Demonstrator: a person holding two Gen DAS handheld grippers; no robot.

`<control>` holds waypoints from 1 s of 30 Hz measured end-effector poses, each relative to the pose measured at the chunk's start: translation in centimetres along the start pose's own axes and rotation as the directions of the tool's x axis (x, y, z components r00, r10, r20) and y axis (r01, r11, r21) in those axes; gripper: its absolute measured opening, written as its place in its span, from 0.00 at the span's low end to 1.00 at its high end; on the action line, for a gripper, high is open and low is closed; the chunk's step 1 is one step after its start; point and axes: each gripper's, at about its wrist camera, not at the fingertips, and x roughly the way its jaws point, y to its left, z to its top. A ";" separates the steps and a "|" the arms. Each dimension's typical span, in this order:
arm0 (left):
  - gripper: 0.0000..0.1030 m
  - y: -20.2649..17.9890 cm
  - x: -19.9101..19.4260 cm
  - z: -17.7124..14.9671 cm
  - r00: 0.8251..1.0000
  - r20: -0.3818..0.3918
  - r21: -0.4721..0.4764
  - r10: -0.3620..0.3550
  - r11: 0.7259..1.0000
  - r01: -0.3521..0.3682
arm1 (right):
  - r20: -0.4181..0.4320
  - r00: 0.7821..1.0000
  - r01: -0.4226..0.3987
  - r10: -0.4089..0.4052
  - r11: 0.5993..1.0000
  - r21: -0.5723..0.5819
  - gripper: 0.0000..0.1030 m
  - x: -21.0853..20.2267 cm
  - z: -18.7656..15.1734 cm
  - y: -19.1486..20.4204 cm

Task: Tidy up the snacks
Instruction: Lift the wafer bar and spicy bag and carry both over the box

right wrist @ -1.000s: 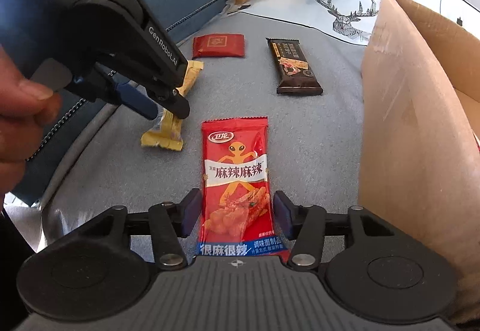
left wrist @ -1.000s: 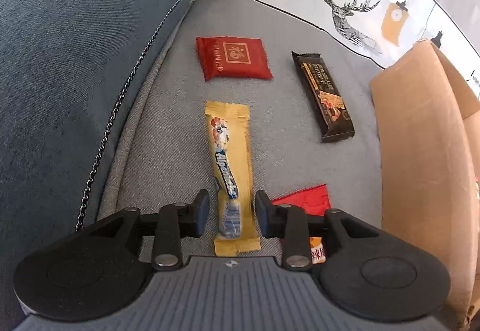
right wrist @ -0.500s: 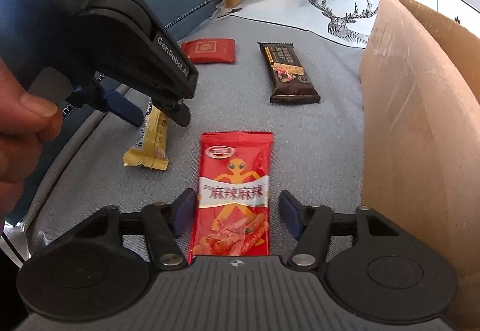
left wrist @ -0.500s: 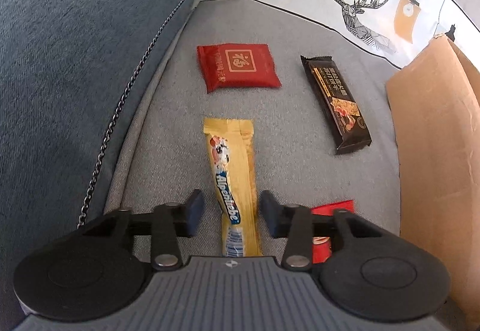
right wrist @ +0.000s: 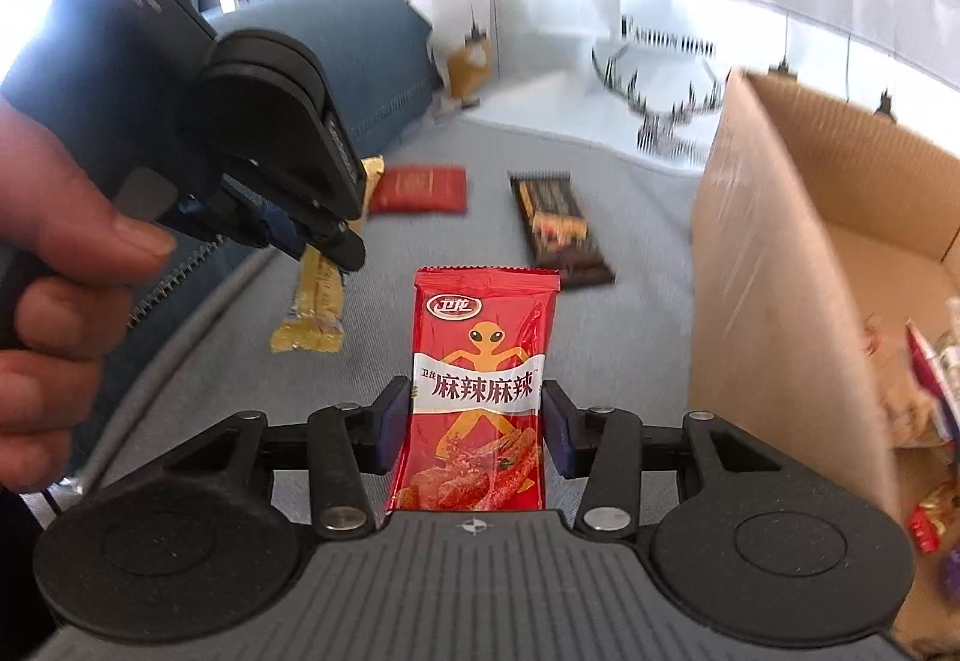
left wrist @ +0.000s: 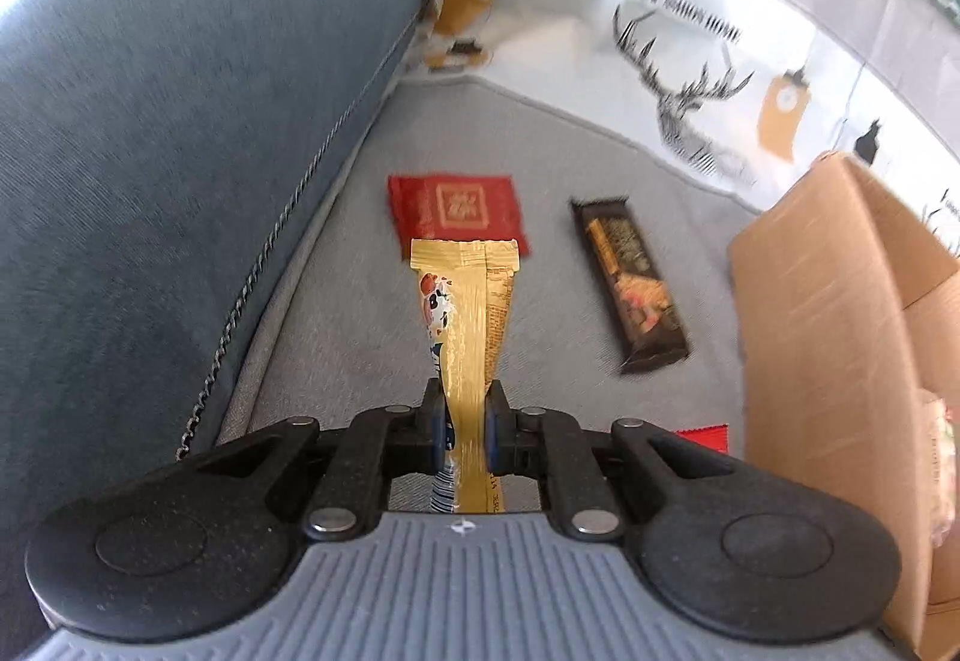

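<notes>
Box [right wrist: 774, 265] contents blurred; yellow bar [left wrist: 465, 325] base hidden behind left gripper [left wrist: 465, 421].

blue cushion [left wrist: 180, 133] at left; white deer-print cloth [left wrist: 690, 61] (lettering blurred) behind grey seat [left wrist: 540, 169].

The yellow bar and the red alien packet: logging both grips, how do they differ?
The yellow bar is narrow and pinched thin in the left gripper; the red alien packet is wide and flat between the right gripper's pads. Both are lifted.
</notes>
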 end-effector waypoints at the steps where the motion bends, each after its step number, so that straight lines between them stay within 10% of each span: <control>1: 0.12 -0.1 -0.5 0.0 1.000 0.017 0.000 -0.004 1.000 0.004 | 0.017 1.000 0.000 0.000 1.000 0.002 0.46 -0.5 0.1 0.0; 14: 0.12 -0.6 -5.6 1.1 0.987 0.156 -0.052 -0.043 0.997 0.052 | 0.246 0.969 -0.001 0.006 1.000 -0.018 0.46 -7.6 3.1 -1.4; 30: 0.12 -5.4 -4.9 1.2 0.978 0.178 0.002 -0.111 0.994 0.112 | 0.309 0.948 0.065 -0.075 0.997 0.045 0.46 -11.4 4.2 -7.5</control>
